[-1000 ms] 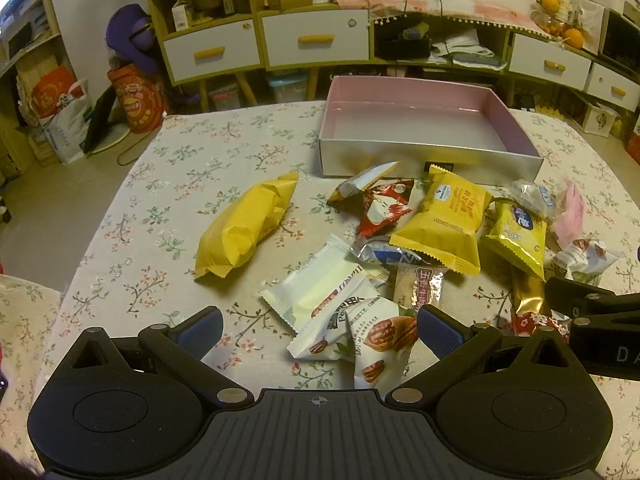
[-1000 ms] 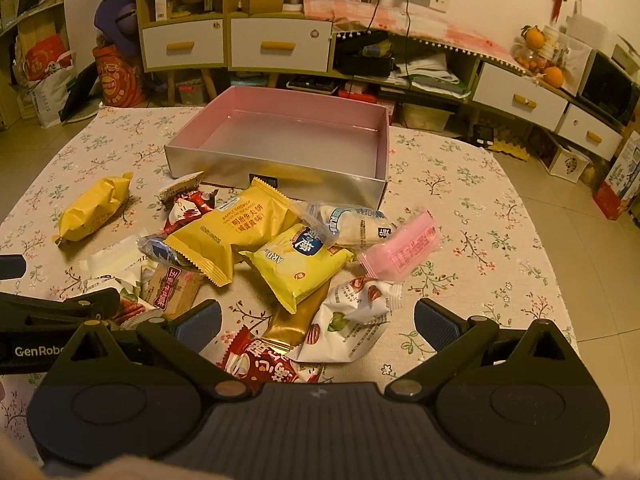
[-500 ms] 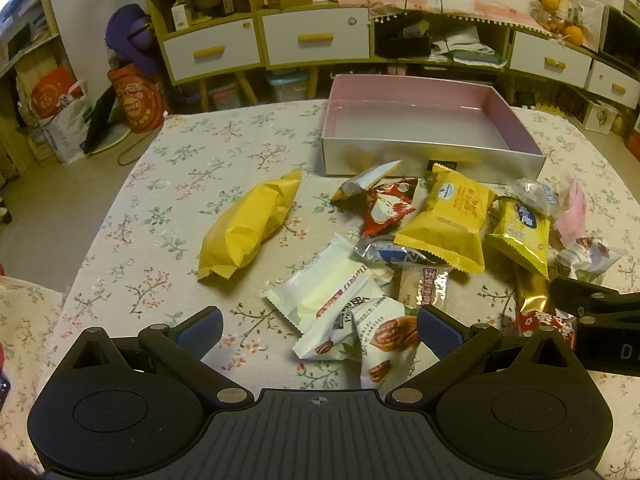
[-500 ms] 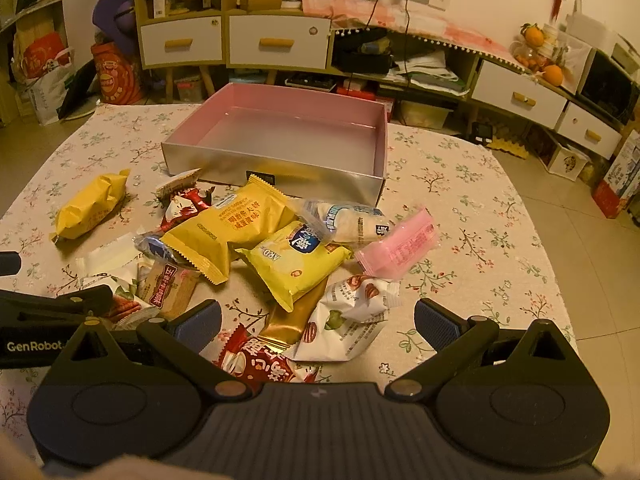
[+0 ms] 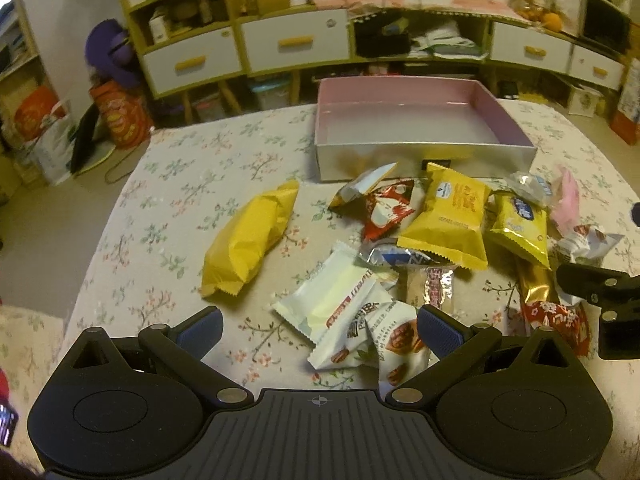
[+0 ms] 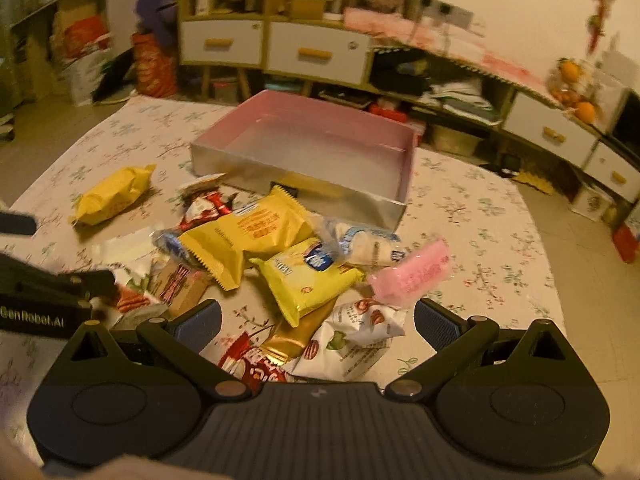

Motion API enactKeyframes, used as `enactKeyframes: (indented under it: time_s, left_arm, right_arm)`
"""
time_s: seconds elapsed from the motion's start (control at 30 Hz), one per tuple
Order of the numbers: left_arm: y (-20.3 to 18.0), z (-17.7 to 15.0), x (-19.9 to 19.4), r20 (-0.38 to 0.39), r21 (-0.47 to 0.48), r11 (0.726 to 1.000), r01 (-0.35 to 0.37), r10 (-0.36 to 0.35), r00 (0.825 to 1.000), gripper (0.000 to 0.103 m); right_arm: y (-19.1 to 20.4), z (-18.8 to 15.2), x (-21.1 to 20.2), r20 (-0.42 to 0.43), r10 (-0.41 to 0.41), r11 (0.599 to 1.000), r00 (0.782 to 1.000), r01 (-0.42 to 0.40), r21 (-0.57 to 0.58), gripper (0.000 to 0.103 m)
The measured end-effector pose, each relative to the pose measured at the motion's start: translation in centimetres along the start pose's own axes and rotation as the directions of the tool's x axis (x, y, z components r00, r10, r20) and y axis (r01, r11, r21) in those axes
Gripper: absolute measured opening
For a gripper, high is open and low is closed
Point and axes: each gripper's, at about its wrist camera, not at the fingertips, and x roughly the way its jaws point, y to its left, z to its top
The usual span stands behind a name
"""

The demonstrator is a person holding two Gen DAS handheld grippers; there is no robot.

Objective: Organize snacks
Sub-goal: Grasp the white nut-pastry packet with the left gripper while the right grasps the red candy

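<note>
Fingers of both the left gripper (image 5: 318,330) and right gripper (image 6: 318,320) stay spread and empty; the right has swung toward the pink box (image 6: 320,148), which holds no snacks yet.

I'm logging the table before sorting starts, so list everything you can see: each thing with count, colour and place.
box: one, pink inside, silvery walls, empty, far side of table
long snack pack: one, yellow, alone, left of the pile
big snack bags: two, yellow, pile centre, before the box
pink packet: one, pile's right edge
white wrappers: several, near edge of pile
red wrappers: at least two, one by the box, one nearest the right gripper
tablecloth: one, floral, covers the table
left gripper: open, over the white wrappers
right gripper: open, over the pile's near right side
</note>
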Motion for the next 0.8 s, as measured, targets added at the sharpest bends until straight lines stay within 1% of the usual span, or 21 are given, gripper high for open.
enactKeyframes:
  time_s: [0.1, 0.2, 0.27, 0.3, 0.37, 0.4, 0.43, 0.53, 0.6, 0.63, 0.77, 0.8]
  left_arm:
    - [0.5, 0.2, 0.1, -0.01, 0.019, 0.998, 0.064, -0.063, 0.998, 0.103]
    - [0.9, 0.3, 0.2, -0.018, 0.042, 0.989, 0.144, -0.144, 0.989, 0.102]
    - [1.0, 0.2, 0.1, -0.018, 0.048, 0.979, 0.196, -0.196, 0.98, 0.1]
    - [1.0, 0.2, 0.1, -0.019, 0.051, 0.973, 0.227, -0.226, 0.974, 0.098]
    - [0.7, 0.1, 0.1, -0.023, 0.059, 0.96, 0.273, -0.272, 0.962, 0.096]
    - [0.5, 0.0, 0.2, -0.026, 0.07, 0.955, 0.288, -0.287, 0.958, 0.091]
    - [0.1, -0.1, 0.3, -0.034, 0.083, 0.953, 0.291, -0.289, 0.957, 0.088]
    - [-0.7, -0.5, 1.1, -0.066, 0.121, 0.949, 0.292, -0.286, 0.956, 0.083]
    - [-1.2, -0.7, 1.7, -0.084, 0.137, 0.946, 0.293, -0.284, 0.955, 0.08]
    - [-1.4, -0.9, 1.9, -0.091, 0.146, 0.945, 0.294, -0.283, 0.955, 0.077]
    - [-1.8, -1.1, 2.3, -0.093, 0.175, 0.945, 0.277, -0.264, 0.96, 0.069]
    - [-1.7, -1.1, 2.4, -0.092, 0.179, 0.945, 0.274, -0.262, 0.961, 0.066]
  right_arm:
    - [-0.3, 0.1, 0.4, -0.037, 0.061, 0.998, 0.997, -0.062, -0.006, 0.103]
    - [-0.4, 0.2, 0.7, -0.071, 0.121, 0.992, 0.99, -0.122, -0.009, 0.101]
    - [-0.4, 0.1, 0.7, -0.09, 0.157, 0.987, 0.983, -0.158, -0.004, 0.097]
    - [-0.3, 0.0, 0.7, -0.104, 0.179, 0.984, 0.978, -0.179, 0.004, 0.094]
    - [0.1, -0.1, 0.9, -0.138, 0.214, 0.977, 0.967, -0.214, 0.016, 0.091]
    - [0.4, -0.3, 1.0, -0.157, 0.229, 0.973, 0.961, -0.23, 0.013, 0.087]
    - [0.5, -0.4, 1.1, -0.172, 0.233, 0.972, 0.957, -0.235, 0.006, 0.083]
    - [1.1, -0.9, 1.7, -0.203, 0.229, 0.971, 0.952, -0.239, -0.027, 0.08]
    - [1.3, -1.1, 2.2, -0.226, 0.24, 0.967, 0.944, -0.253, -0.028, 0.077]
    - [1.4, -1.2, 2.4, -0.235, 0.247, 0.965, 0.94, -0.26, -0.028, 0.075]
    - [1.9, -1.3, 3.1, -0.254, 0.242, 0.964, 0.936, -0.261, -0.044, 0.07]
    - [2.0, -1.4, 3.2, -0.259, 0.243, 0.964, 0.935, -0.262, -0.041, 0.068]
